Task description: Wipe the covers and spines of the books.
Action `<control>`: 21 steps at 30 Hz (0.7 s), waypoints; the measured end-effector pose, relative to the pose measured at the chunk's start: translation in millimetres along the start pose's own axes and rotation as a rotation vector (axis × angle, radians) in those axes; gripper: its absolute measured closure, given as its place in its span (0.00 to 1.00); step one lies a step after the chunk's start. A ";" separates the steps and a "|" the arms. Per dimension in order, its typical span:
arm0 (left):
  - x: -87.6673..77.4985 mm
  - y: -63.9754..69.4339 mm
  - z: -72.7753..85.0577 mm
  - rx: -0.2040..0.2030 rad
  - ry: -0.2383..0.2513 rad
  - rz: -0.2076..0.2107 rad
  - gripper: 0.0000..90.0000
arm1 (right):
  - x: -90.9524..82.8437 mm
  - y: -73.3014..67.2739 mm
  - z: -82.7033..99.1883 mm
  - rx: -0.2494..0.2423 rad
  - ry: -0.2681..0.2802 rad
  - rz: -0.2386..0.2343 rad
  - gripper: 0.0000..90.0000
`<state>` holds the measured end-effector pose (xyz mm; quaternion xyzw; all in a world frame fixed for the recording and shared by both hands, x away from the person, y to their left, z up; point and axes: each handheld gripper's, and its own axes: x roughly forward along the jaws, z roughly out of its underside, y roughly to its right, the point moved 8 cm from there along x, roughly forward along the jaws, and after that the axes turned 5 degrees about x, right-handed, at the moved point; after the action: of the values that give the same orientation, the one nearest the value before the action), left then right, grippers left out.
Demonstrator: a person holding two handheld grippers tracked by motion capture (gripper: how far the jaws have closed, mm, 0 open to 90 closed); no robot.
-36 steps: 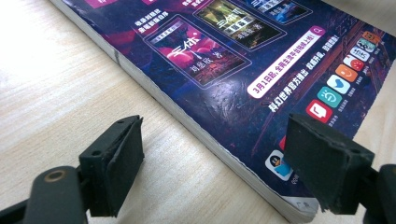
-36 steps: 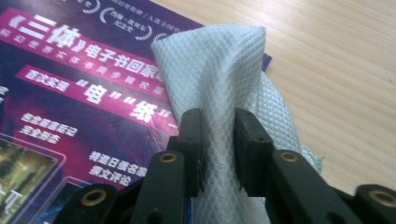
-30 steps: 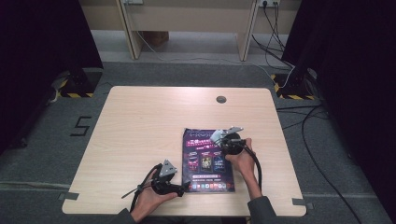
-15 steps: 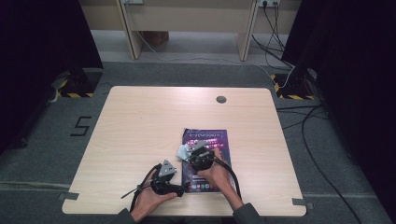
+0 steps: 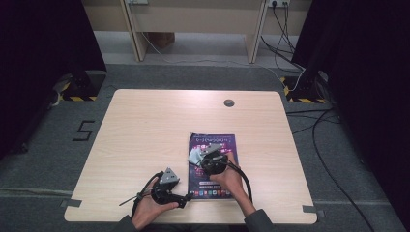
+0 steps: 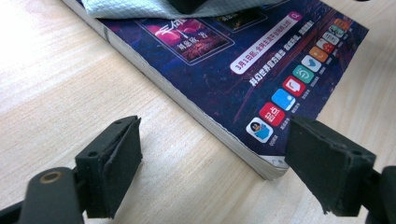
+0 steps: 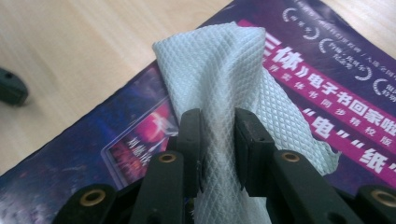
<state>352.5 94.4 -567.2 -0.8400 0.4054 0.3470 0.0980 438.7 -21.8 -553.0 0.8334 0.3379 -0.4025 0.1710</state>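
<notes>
The left claw [image 5: 186,200] rests at the near edge of the worktop [image 5: 145,130], its jaws wide apart with nothing between them, just beside the near left corner of the magazine [image 5: 212,166]. In the left gripper view that corner lies close in front of the open left claw [image 6: 224,168], between the two pads but not touched by them.

A little farther in, the right claw [image 5: 205,157] hovers over the middle of the magazine, gripping a pale blue cloth [image 5: 196,155]. In the right gripper view the right claw [image 7: 217,154] pinches the cloth [image 7: 219,88] at a narrow bunched waist; the cloth fans out beyond the pads, its far end draped onto the cover.

The magazine [image 7: 327,107] lies flat, cover up, its long axis running from the near edge toward the far side of the worktop.
</notes>
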 end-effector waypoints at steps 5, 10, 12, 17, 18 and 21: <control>0.0 -1.1 1.3 0.012 -0.006 -0.012 0.19 | -3.9 -24.5 4.7 -0.058 -0.007 -0.046 0.81; 0.5 -1.5 1.6 0.022 -0.007 -0.022 0.17 | -6.4 -39.9 7.5 -0.086 -0.013 -0.081 0.81; 0.6 -1.5 1.9 0.027 -0.006 -0.027 0.17 | -6.5 -38.2 7.7 -0.078 -0.011 -0.088 0.83; 1.3 -1.7 2.0 0.030 -0.001 -0.036 0.16 | -8.3 -19.3 9.8 -0.077 -0.016 -0.038 0.83; 1.6 -1.6 1.7 0.035 -0.002 -0.035 0.16 | -9.6 -12.2 11.2 -0.062 -0.020 -0.024 0.83; 1.6 -1.2 1.8 0.028 0.003 -0.036 0.16 | -14.8 16.1 17.7 -0.005 -0.022 0.027 0.83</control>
<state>353.2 95.0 -569.8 -0.8463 0.3951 0.3381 0.1154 433.6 -49.5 -552.1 0.8329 0.3258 -0.4086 0.1824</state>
